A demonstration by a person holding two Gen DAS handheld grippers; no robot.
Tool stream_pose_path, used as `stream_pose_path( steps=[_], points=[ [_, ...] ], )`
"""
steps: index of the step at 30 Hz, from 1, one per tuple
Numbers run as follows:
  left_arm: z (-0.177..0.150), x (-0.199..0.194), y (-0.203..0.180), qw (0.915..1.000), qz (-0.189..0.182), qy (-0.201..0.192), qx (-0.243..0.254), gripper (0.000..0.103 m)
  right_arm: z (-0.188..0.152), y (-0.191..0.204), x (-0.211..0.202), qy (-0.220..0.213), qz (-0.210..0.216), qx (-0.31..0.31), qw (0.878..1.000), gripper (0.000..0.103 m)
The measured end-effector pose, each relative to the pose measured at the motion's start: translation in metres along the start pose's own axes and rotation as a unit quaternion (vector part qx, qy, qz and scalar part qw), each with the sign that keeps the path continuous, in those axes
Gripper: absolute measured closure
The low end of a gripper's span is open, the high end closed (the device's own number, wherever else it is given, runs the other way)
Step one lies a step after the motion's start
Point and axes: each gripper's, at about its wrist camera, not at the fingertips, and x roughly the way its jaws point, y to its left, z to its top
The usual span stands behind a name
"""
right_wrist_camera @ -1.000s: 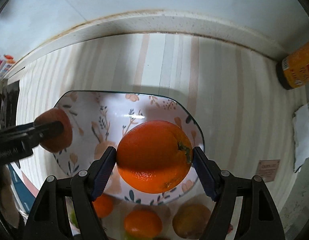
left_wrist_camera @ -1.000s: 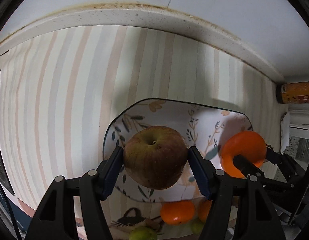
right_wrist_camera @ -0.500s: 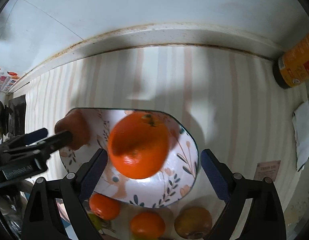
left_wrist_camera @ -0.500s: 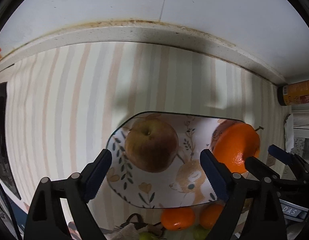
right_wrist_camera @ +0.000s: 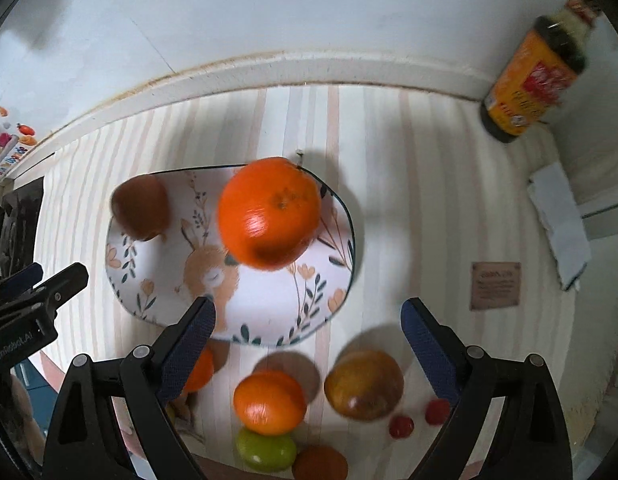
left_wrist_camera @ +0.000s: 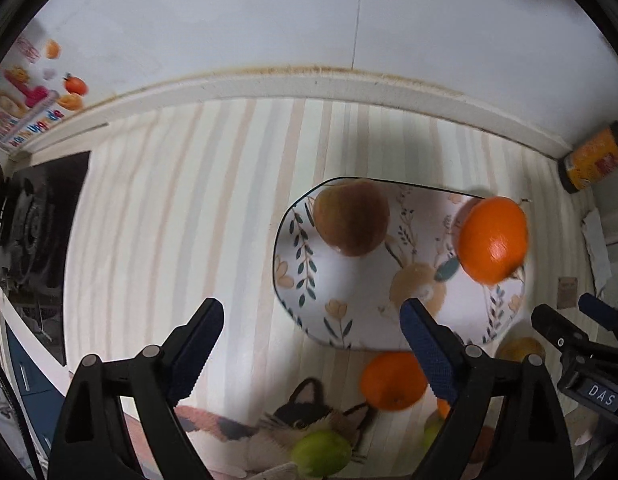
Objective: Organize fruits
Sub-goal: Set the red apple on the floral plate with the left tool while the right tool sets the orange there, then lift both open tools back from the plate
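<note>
Hand-held grippers [left_wrist_camera: 311, 318] [right_wrist_camera: 309, 316] wide apart, empty, above plate [right_wrist_camera: 269, 300].

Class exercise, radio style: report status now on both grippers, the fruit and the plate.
Left gripper open, empty. Right gripper open, empty. Apple and big orange on plate. More fruit loose on counter, including small orange; nothing blocking.

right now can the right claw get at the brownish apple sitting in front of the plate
Probably yes. The right claw is open and empty, and the brownish apple lies on the striped counter just below its gap, off the plate. The small orange beside it and two cherry tomatoes crowd a low approach slightly.
</note>
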Motion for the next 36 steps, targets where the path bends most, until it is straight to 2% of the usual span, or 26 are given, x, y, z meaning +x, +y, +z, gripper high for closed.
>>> stream_pose_path(
  steps=[8, 20, 28, 36],
  points=[
    [-0.042, -0.059, 0.001, 0.9984, -0.008, -0.054, 0.013, 0.013, -0.048, 0.019, -0.067, -0.052, 0.007, -0.006, 0.999, 0.007],
    [-0.098, -0.139, 0.009, 0.9933, -0.024, -0.108, 0.032, 0.013, -0.116, 0.031, -0.15, -0.115, -0.003, -0.013, 0.993, 0.007],
    [-0.124, -0.166, 0.014, 0.9909, -0.042, -0.125, 0.026, 0.013, -0.145, 0.033, -0.184, -0.139, 0.007, -0.007, 0.99, 0.007],
    [-0.131, -0.172, 0.021, 0.9906, -0.046, -0.129, 0.013, 0.013, -0.153, 0.032, -0.194, -0.152, 0.038, 0.008, 0.988, 0.007]
  ],
)
